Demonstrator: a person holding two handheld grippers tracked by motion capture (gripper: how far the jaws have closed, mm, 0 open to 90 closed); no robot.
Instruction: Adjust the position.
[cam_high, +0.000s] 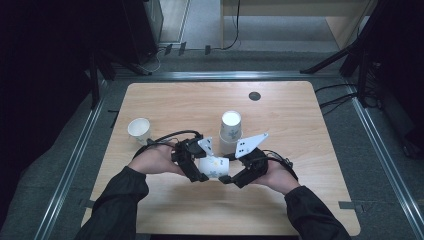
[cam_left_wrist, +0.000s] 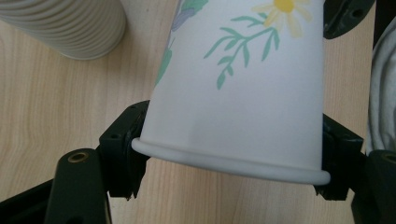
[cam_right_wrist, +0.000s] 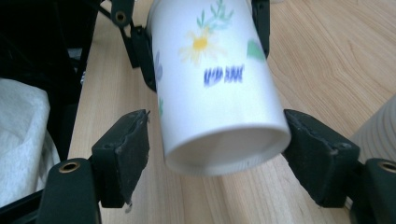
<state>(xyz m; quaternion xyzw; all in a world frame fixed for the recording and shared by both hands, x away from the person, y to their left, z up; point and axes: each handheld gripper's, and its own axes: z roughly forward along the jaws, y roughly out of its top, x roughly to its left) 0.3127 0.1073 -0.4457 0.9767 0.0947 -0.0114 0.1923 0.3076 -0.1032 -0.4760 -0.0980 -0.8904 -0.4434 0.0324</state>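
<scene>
The left gripper (cam_left_wrist: 231, 161) grasps the flowered paper cup (cam_high: 214, 167) at its rim, just before the ribbed cup stack (cam_high: 230, 129); the right gripper (cam_right_wrist: 217, 154) brackets its base, released.

Light wood-grain desk (cam_high: 165, 105), rounded corners. Standing on it: small white paper cup (cam_high: 139, 129) upright near left edge; upside-down stack of ribbed and flowered paper cups (cam_high: 230, 131) at centre. Dark round disc (cam_high: 254, 96) toward far edge.
</scene>
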